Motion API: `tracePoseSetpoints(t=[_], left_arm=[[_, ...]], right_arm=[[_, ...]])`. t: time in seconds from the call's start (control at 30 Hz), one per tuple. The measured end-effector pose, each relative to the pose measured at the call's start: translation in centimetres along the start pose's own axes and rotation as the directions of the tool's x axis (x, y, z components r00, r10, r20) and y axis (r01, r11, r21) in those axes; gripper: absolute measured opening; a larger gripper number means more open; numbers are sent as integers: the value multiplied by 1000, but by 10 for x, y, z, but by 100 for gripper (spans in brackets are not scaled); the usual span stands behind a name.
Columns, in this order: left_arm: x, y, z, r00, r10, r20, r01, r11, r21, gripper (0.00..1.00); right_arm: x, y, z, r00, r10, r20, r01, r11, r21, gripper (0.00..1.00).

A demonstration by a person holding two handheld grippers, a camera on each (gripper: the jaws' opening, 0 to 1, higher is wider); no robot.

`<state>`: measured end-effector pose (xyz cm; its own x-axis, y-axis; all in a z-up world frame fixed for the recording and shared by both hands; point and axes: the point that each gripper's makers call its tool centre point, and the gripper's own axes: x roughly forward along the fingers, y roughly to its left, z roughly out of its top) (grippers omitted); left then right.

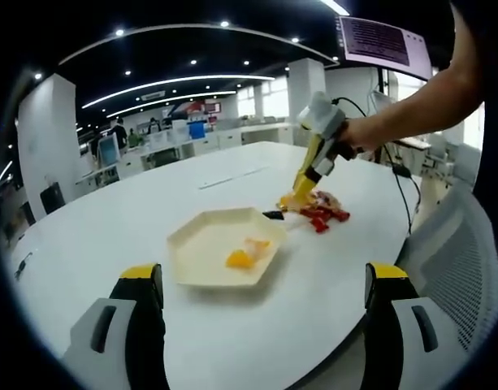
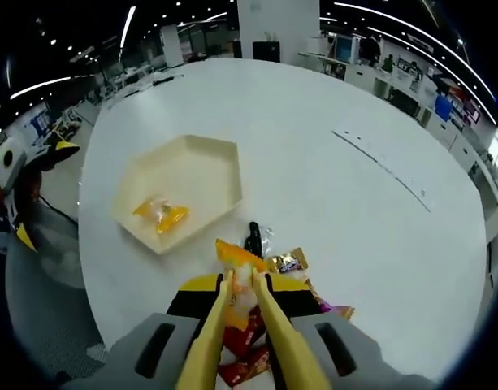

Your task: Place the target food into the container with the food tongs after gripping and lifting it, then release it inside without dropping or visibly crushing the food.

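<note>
tray [image 1: 196, 244], cream and 6-sided, lies on the round white table [image 1: 110, 219] in my left gripper view; it holds 1 orange snack packet [image 1: 247, 256] with a clear end, lying toward the tray's near right wall. in my right gripper view the same tray [image 2: 204, 166] holds that 1 packet [image 2: 161, 214] near its lower left corner.

left gripper [image 1: 261, 301]: my 2 yellow-tipped jaws rise well apart at the bottom of the view, nothing between them, above the near edge of the table and short of the tray.

right gripper [image 2: 242, 280]: my jaws carry 2 yellow tong arms [image 2: 273, 341], and these are closed together on 1 orange snack packet [image 2: 239, 264], which stands up between their tips. it is outside the tray, just beside the tray's nearest corner. in my left gripper view this gripper [image 1: 304, 188], held by a hand [image 1: 364, 134], points down into the snack pile [image 1: 318, 210].

snack pile: several red, orange and gold packets heaped on the table beside the tray; i cannot count them exactly. 1 small black object [image 2: 253, 236] lies between the pile and the tray.

background: office desks and ceiling lights.
</note>
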<state>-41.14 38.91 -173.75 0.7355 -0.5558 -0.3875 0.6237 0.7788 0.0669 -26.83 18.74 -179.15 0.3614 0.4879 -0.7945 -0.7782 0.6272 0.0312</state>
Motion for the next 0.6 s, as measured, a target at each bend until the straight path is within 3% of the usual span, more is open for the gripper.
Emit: tracePoseSetpoints(t=[0.6], left_arm=[[1, 0, 0, 1000, 0, -3, 0, 1000, 3, 99]], right_arm=[[-23, -4, 36, 999, 2, 36, 1, 997, -79, 19]])
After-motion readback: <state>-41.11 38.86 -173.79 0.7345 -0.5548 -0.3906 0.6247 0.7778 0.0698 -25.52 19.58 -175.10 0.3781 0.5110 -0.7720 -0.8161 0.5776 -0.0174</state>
